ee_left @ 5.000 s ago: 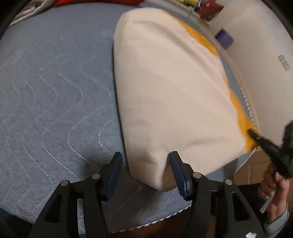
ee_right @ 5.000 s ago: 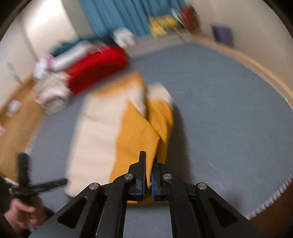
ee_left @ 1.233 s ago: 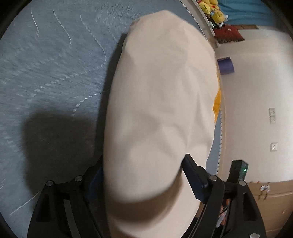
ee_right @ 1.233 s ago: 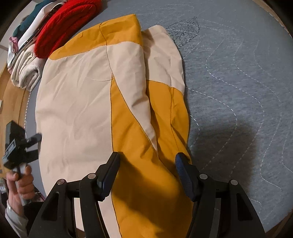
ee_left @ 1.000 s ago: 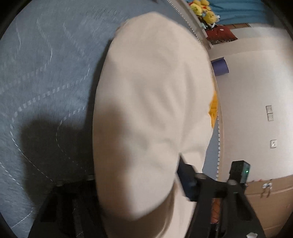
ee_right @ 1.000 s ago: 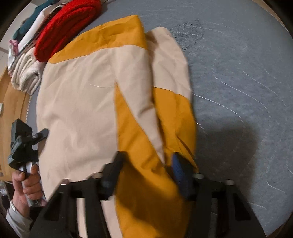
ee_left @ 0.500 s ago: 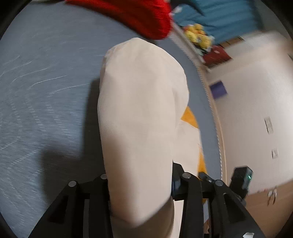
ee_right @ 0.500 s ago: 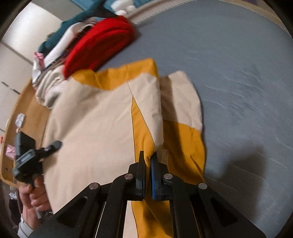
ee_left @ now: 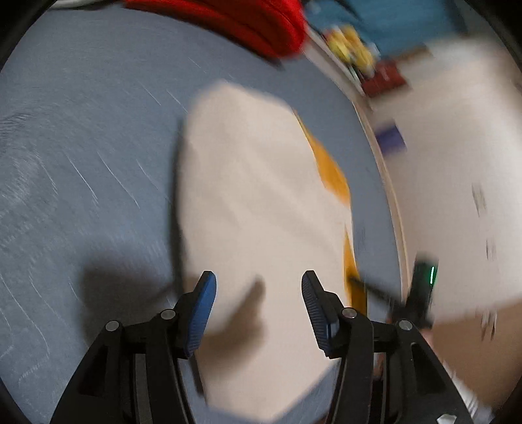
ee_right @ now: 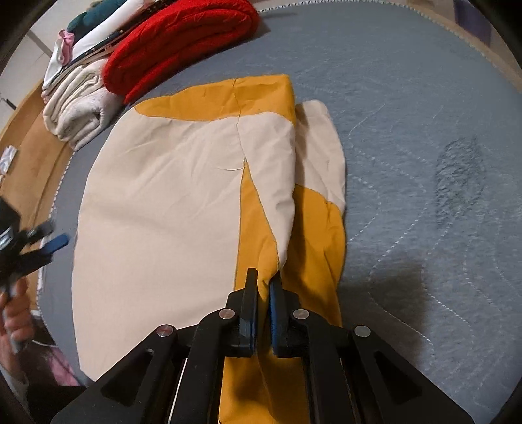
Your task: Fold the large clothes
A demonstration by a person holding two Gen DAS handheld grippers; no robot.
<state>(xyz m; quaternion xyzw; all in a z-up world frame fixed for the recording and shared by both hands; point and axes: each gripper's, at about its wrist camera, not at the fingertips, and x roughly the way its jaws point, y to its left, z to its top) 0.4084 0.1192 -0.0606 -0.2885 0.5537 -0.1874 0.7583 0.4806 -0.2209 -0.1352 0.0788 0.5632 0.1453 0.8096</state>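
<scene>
A large cream and mustard-yellow garment [ee_right: 182, 202] lies partly folded on the grey quilted bed [ee_right: 424, 137]. My right gripper [ee_right: 263, 280] is shut on its yellow near edge. In the blurred left wrist view the garment [ee_left: 261, 202] shows as a cream panel with a yellow strip on its right. My left gripper [ee_left: 259, 287] is open and empty just above the cream near end. The left gripper also shows at the left edge of the right wrist view [ee_right: 49, 243], beside the garment's left side. The right gripper shows in the left wrist view [ee_left: 375, 287], at the yellow edge.
Folded red cloth [ee_right: 176, 42], a cream folded blanket [ee_right: 78, 104] and other folded clothes are stacked at the bed's far left. Red cloth [ee_left: 228, 22] and yellow toys [ee_left: 352, 45] lie beyond the garment. The bed edge and a white wall [ee_left: 456, 163] are to the right.
My left gripper has let go of the cream cloth and now stands open above it. My right gripper shut on the yellow edge half a second ago and still holds it.
</scene>
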